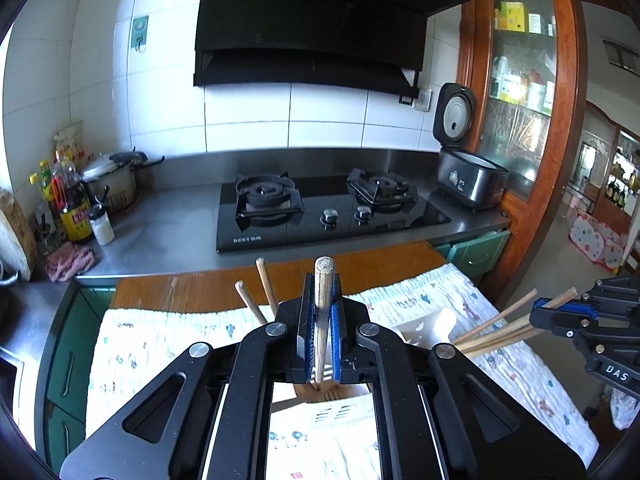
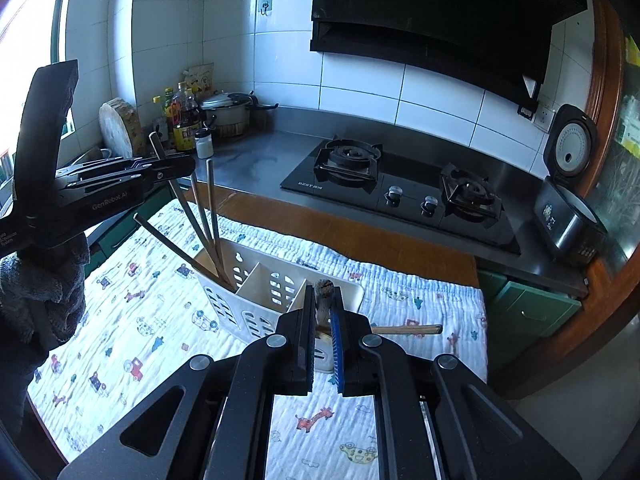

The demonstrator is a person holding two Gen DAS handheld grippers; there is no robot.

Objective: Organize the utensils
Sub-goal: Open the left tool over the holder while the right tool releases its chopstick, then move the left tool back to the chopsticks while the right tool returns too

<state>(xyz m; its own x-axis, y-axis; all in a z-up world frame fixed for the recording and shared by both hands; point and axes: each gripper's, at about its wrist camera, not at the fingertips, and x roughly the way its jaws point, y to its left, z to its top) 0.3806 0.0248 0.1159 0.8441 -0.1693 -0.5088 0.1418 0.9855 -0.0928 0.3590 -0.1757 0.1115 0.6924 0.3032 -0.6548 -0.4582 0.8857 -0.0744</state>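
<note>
Two grippers, each clamped on a wooden chopstick, worked over one white slotted utensil holder.

The holder lay on a patterned cloth and was divided into three compartments: the left one held several chopsticks leaning out, the middle one looked bare. The left gripper was closed on an upright chopstick among that bundle. The right gripper pinched another chopstick over the right compartment. One loose chopstick lay on the cloth just beside the holder.
</note>
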